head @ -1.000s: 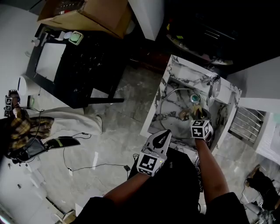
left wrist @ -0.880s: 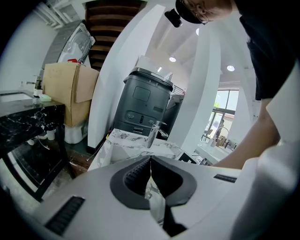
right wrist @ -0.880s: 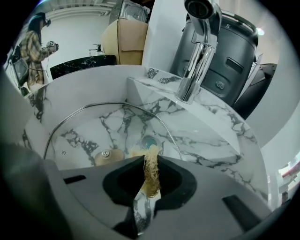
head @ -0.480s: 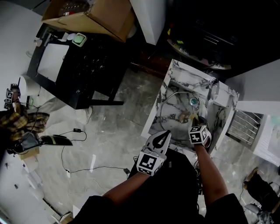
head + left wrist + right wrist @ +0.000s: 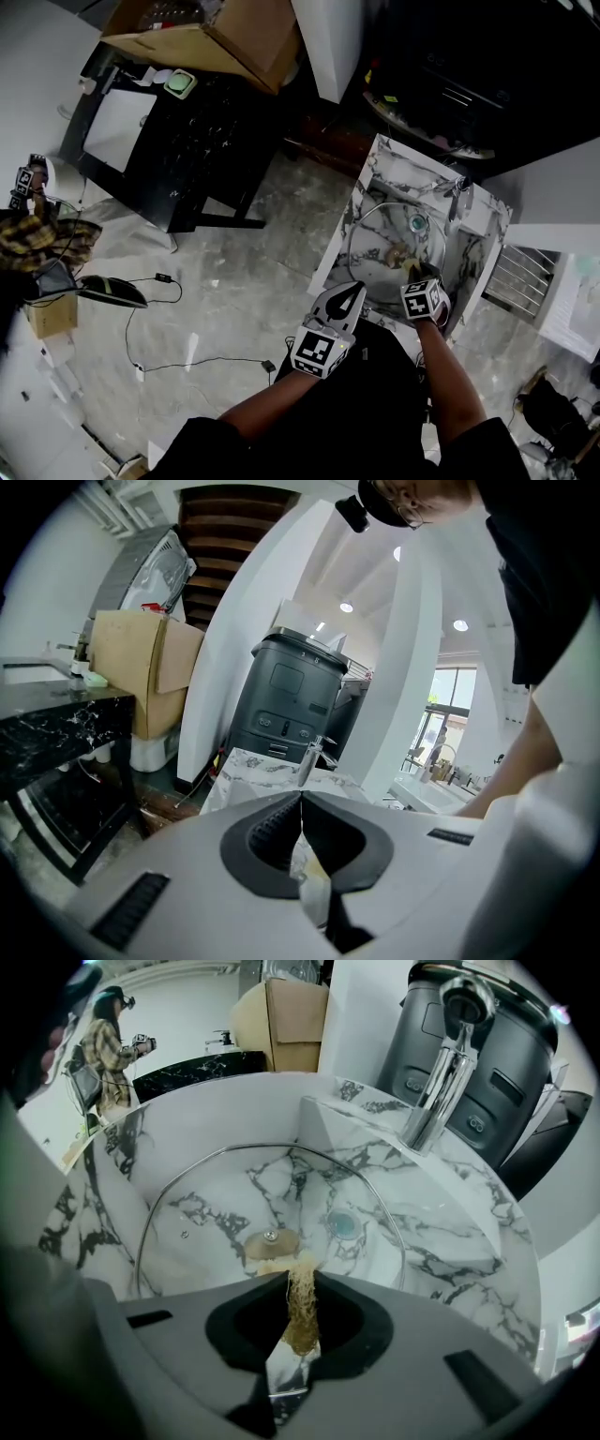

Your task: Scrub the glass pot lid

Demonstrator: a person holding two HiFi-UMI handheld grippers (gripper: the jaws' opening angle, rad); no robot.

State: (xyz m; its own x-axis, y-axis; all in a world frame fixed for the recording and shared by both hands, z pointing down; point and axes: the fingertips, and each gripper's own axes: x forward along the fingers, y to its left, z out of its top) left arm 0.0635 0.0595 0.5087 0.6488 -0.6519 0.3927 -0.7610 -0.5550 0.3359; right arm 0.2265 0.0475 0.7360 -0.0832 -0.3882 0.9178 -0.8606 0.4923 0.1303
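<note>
R gripper fingers are pinching a tan fibrous scrubber, tip right by the knob of the glass pot lid. Lid's lying flat in the marble sink, w/ the chrome faucet behind it. L gripper fingers pressed together, nothing btwn them (it's off to the side over the floor, just beside the sink).

- I see the round glass pot lid lying in the white marble sink, with the chrome faucet on the rim behind it.
- My right gripper, with a tan fibrous scrubber between its jaws, is over the lid's near edge.
- My left gripper is outside the sink, to its left.
</note>
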